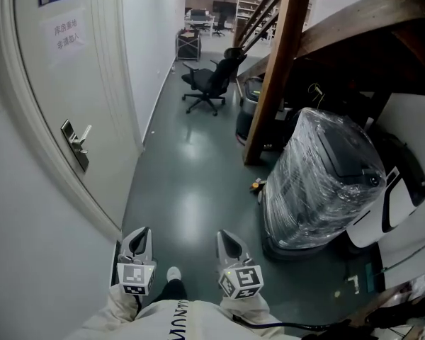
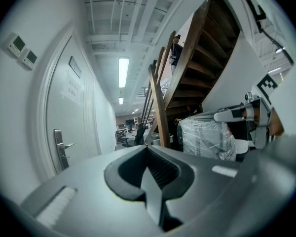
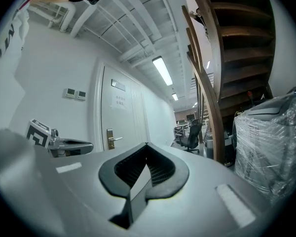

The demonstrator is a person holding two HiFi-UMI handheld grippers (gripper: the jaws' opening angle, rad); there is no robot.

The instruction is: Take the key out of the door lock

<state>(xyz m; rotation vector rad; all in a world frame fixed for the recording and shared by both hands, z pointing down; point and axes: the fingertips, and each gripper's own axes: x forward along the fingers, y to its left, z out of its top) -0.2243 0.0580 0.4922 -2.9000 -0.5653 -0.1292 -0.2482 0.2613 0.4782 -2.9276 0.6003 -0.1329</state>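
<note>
The white door (image 1: 64,69) stands at the left of the corridor. Its metal lock plate with a lever handle (image 1: 76,144) is about mid-height; the handle also shows small in the left gripper view (image 2: 63,147) and the right gripper view (image 3: 112,140). I cannot make out a key at this distance. My left gripper (image 1: 138,243) and right gripper (image 1: 230,245) are held low, close to my body and well short of the door. In their own views the left gripper (image 2: 148,147) and right gripper (image 3: 147,144) have their jaws pressed together with nothing between them.
A plastic-wrapped bin (image 1: 326,183) stands to the right under a wooden staircase, whose post (image 1: 276,69) reaches the floor. A black office chair (image 1: 209,83) sits farther down the corridor. The grey-green floor (image 1: 191,190) runs ahead between door and bin.
</note>
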